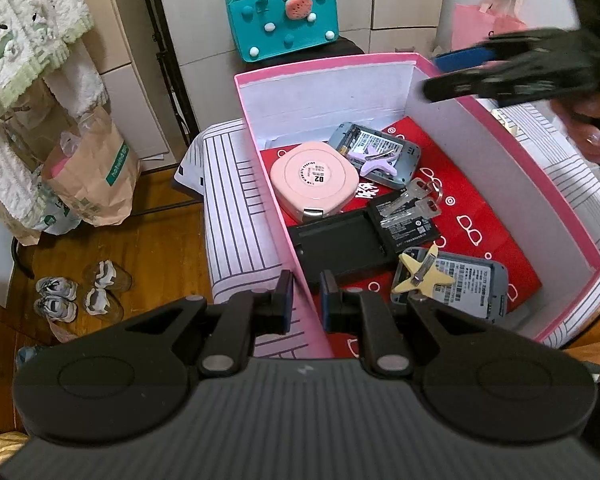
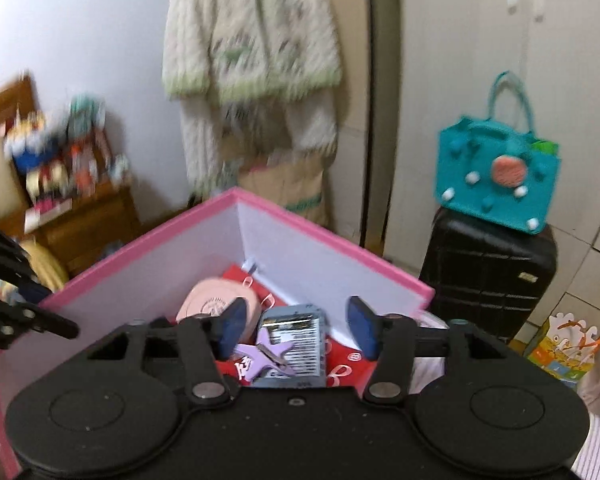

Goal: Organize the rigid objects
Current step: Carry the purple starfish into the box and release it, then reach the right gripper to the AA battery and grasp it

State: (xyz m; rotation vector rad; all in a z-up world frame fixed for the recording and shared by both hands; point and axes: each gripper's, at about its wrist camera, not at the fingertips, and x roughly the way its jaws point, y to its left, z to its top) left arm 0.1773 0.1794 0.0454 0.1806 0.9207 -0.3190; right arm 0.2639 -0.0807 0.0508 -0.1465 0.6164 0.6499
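Note:
A pink box (image 1: 260, 160) with a red lining holds a pink round-cornered case (image 1: 314, 178), two grey devices (image 1: 380, 148) (image 1: 460, 280), a purple star clip (image 1: 376, 162), a yellow star clip (image 1: 422, 274), keys (image 1: 418, 196), a black battery (image 1: 404, 220) and a black tray (image 1: 338, 246). My left gripper (image 1: 306, 304) straddles the box's left wall, jaws narrowly apart; whether it clamps the wall is unclear. My right gripper (image 2: 296, 330) hovers open and empty over the purple clip (image 2: 266, 354) and grey device (image 2: 296, 344). It shows blurred at the box's far right corner in the left wrist view (image 1: 480, 68).
The box sits on a white striped cloth (image 1: 236, 208). A teal bag (image 1: 282, 20) rests on a black suitcase (image 2: 488, 268). Paper bags (image 1: 92, 176) and shoes (image 1: 76, 292) are on the wooden floor at left. A white robe (image 2: 252, 32) hangs behind.

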